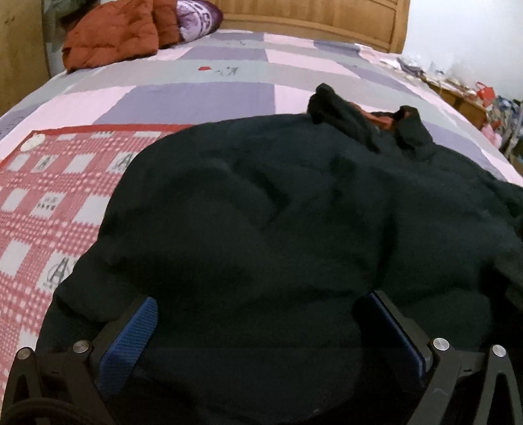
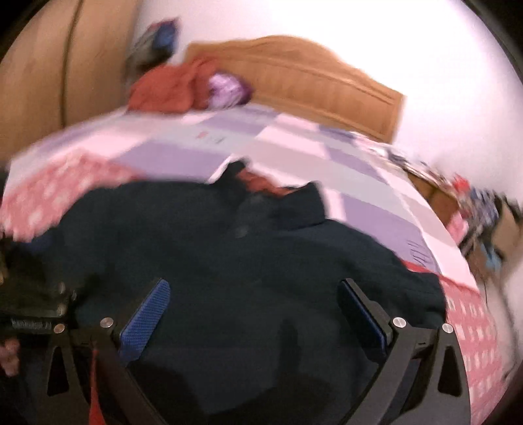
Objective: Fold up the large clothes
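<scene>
A large dark navy garment [image 1: 278,212] lies spread on the bed, its collar with a reddish lining [image 1: 382,119] at the far end. My left gripper [image 1: 258,304] is open over the near hem, blue pads [image 1: 130,340] wide apart with cloth bulging between them. In the blurred right wrist view the same garment [image 2: 245,255] fills the middle, collar [image 2: 261,183] far. My right gripper [image 2: 255,300] is open above the near part of the garment, blue pads [image 2: 147,317] apart. The left gripper's body [image 2: 32,310] shows at that view's left edge.
The bed has a purple, grey and pink checked sheet [image 1: 202,94] and a red and white checked cloth [image 1: 49,196] under the garment. A rust-red jacket [image 1: 114,36] and a purple pillow [image 1: 199,16] lie by the wooden headboard [image 1: 310,19]. A cluttered stand [image 1: 474,98] is at the right.
</scene>
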A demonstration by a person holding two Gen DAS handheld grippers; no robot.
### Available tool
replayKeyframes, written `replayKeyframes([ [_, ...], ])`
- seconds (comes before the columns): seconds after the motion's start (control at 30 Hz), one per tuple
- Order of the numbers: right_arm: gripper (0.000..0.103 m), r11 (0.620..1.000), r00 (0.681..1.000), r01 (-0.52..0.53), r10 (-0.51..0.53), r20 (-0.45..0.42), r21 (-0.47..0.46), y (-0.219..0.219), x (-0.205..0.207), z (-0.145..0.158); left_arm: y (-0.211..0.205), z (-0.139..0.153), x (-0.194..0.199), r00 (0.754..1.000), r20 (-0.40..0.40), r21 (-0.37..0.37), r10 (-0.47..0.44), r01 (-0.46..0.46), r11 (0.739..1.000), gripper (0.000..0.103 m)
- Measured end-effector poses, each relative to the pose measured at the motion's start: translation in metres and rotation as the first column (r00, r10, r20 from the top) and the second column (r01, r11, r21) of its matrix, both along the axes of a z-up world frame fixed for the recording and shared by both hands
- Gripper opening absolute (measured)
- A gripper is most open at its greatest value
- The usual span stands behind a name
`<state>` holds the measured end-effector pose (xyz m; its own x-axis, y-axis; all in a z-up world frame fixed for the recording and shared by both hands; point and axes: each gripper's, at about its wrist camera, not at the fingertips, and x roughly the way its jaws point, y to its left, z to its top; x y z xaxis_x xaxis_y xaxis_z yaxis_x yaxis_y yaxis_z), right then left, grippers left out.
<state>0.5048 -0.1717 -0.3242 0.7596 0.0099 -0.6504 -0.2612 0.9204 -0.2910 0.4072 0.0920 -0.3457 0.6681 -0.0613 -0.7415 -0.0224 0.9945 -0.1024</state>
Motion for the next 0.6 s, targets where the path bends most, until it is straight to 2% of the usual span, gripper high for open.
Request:
replayKeyframes([
  [0.03, 0.103, 0.999, 1.000, 0.015, -0.016, -0.023, -0.036, -0.008, 0.000, -0.011, 0.002, -0.002, -0.001, 1.000, -0.003, 0.004, -0.011, 0.011, 1.000, 0.103],
  [0.07, 0.103, 0.999, 0.998, 0.042, -0.043, -0.039, -0.027, -0.026, -0.002, -0.018, 0.003, -0.003, -0.001, 1.000, -0.007, 0.007, -0.023, 0.024, 1.000, 0.103],
  [0.13, 0.103, 0.982, 0.982, 0.185, -0.184, -0.039, 0.026, -0.084, -0.005, -0.021, 0.006, -0.002, -0.004, 0.999, -0.006, 0.012, -0.044, 0.044, 0.999, 0.103],
  [0.17, 0.103, 0.958, 0.957, 0.288, -0.287, -0.038, 0.014, -0.114, -0.005, -0.022, 0.006, -0.002, -0.005, 0.999, -0.004, 0.012, -0.050, 0.050, 0.999, 0.103],
  [0.2, 0.103, 0.931, 0.932, 0.359, -0.354, -0.077, 0.064, -0.147, -0.005, -0.024, 0.006, -0.002, -0.006, 0.999, -0.004, 0.011, -0.052, 0.052, 0.999, 0.103],
  [0.23, 0.103, 0.905, 0.915, 0.397, -0.376, -0.147, 0.156, -0.177, -0.005, -0.026, 0.005, -0.001, -0.007, 0.999, -0.003, 0.013, -0.049, 0.049, 0.999, 0.103],
  [0.27, 0.103, 0.913, 0.921, 0.381, -0.360, -0.148, 0.146, -0.181, -0.006, -0.023, 0.005, -0.001, -0.007, 0.999, -0.005, 0.014, -0.040, 0.040, 0.999, 0.103],
  [0.33, 0.102, 0.946, 0.944, 0.322, -0.319, -0.083, 0.025, -0.165, -0.007, -0.016, 0.005, 0.002, -0.010, 1.000, -0.008, 0.003, -0.005, 0.005, 1.000, 0.103],
  [0.4, 0.102, 0.951, 0.950, 0.309, -0.310, -0.050, -0.021, -0.155, -0.010, -0.008, 0.003, 0.007, -0.018, 1.000, -0.011, -0.006, 0.016, -0.016, 1.000, 0.103],
  [0.47, 0.102, 0.952, 0.952, 0.305, -0.305, -0.005, 0.009, -0.146, -0.020, 0.007, -0.002, 0.013, -0.030, 1.000, 0.007, -0.003, -0.006, 0.006, 1.000, 0.103],
  [0.53, 0.102, 0.966, 0.967, 0.250, -0.252, 0.030, 0.064, -0.127, -0.038, 0.020, -0.011, 0.015, -0.043, 0.999, 0.017, 0.022, -0.047, 0.047, 0.999, 0.103],
  [0.6, 0.102, 0.992, 0.993, 0.116, -0.117, 0.012, 0.052, -0.097, -0.057, 0.020, -0.019, 0.007, -0.050, 0.996, -0.022, 0.069, -0.082, 0.083, 0.994, 0.103],
])
